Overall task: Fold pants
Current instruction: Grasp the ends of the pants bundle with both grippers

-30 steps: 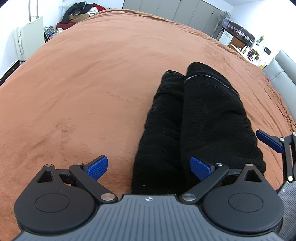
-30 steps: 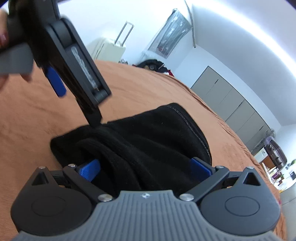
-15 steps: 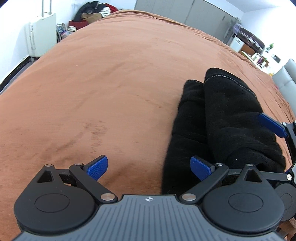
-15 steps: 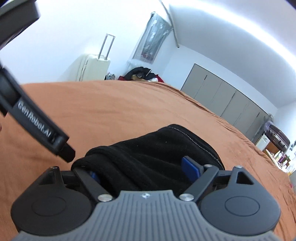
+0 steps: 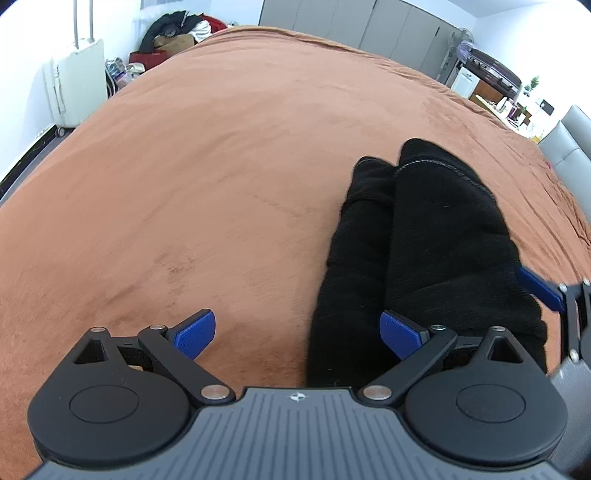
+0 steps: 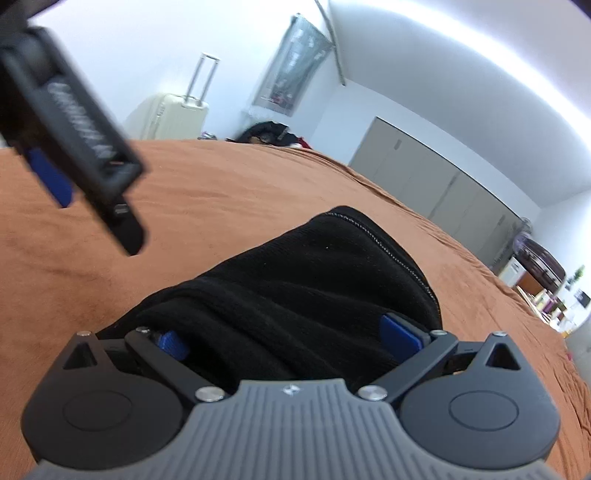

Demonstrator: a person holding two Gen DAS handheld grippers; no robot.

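A wide bed (image 5: 221,155) covered in a brown blanket fills most of both views. Beyond its far edge stands a row of grey cupboards (image 5: 354,26), and against the white wall sits a pale suitcase (image 5: 74,88) with its handle pulled up, next to a heap of clothes (image 5: 177,31) on the floor.

The black pants (image 5: 424,251) lie on the blanket, folded into a long thick bundle with a lengthwise crease down the middle and a line of pale stitching near the far end. In the left wrist view the bundle sits toward the right side of the bed; in the right wrist view it runs straight out from the camera.

The right gripper (image 6: 291,341) straddles the near end of the bundle. Its jaws are opening and stand wide, with the pants between them; the blue pads (image 6: 400,334) sit at the sides of the cloth, the left one half sunk in the folds, and the fabric is not pinched between them.

The left gripper (image 5: 295,332) hangs over the blanket just left of the pants, wide open and holding nothing. Its right fingertip (image 5: 400,336) overlaps the edge of the bundle; whether it touches the cloth cannot be told. Its left fingertip is over bare blanket.
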